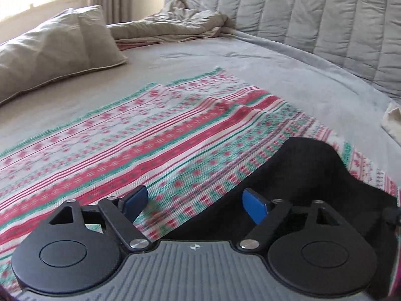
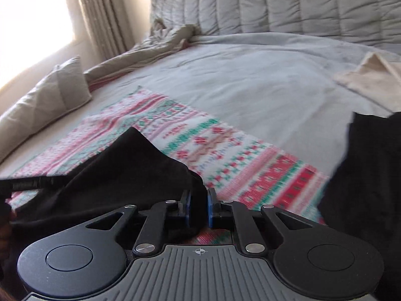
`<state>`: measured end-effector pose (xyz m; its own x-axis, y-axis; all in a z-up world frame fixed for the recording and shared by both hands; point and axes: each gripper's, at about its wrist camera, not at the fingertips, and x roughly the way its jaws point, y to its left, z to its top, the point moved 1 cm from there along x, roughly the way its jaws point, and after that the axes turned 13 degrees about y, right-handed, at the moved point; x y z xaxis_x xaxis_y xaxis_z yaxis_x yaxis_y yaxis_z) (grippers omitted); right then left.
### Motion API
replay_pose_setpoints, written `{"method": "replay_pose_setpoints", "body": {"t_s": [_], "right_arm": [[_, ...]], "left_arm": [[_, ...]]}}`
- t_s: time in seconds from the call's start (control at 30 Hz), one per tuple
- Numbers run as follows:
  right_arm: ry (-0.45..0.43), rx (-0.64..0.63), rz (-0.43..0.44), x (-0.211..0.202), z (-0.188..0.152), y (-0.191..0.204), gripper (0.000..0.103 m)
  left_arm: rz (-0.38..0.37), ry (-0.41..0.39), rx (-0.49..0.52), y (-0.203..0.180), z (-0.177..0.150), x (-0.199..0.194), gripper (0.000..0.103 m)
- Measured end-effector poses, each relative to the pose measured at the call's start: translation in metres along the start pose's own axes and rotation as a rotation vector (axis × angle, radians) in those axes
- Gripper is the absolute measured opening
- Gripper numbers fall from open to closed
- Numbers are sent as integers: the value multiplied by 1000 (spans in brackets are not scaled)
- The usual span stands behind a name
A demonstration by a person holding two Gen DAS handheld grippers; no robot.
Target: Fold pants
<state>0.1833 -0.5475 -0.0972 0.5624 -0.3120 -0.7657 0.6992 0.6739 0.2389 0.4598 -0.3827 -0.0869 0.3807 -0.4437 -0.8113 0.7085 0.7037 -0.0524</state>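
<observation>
The right gripper (image 2: 199, 209) is pinching a fold of the soft black fabric pants (image 2: 120, 175) above the red-green-white patterned knit blanket (image 2: 250, 165) while the left gripper (image 1: 193, 204) is hanging spread beside them — it should be closing on the matching edge, keeping the cloth taut.

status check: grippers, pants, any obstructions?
Left gripper open, empty, over patterned blanket. Right gripper shut on black pants, fabric lifted. Pillow well off to the side; nothing blocking.
</observation>
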Motion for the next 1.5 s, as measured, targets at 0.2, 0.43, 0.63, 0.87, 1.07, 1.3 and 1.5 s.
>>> {"method": "replay_pose_setpoints", "body": {"t_s": [0.2,0.43,0.63,0.87,1.07,1.3,1.5], "right_arm": [[-3,2,-1,-1,-2,-1,11],[-2,11,25,-1,-2,-4,11],[-4,20,41,-1,-1,-7,11],[-90,43,41,-9,-1,-8,11],[-43,50,-25,1,0,-10,22],[-109,5,-15,-11,2,-5,61],[-78,-66,82,-18,-1,11,79]], "left_arm": [[-66,30,56,-19,13,8,54],[-78,54,94,-38,21,11,6],[-18,-54,37,-41,25,5,5],[-23,-179,6,-48,22,12,5],[38,-139,-92,-46,25,25,41],[115,-155,-136,-47,-24,-37,80],[199,-77,-225,-25,-96,-103,87]]}}
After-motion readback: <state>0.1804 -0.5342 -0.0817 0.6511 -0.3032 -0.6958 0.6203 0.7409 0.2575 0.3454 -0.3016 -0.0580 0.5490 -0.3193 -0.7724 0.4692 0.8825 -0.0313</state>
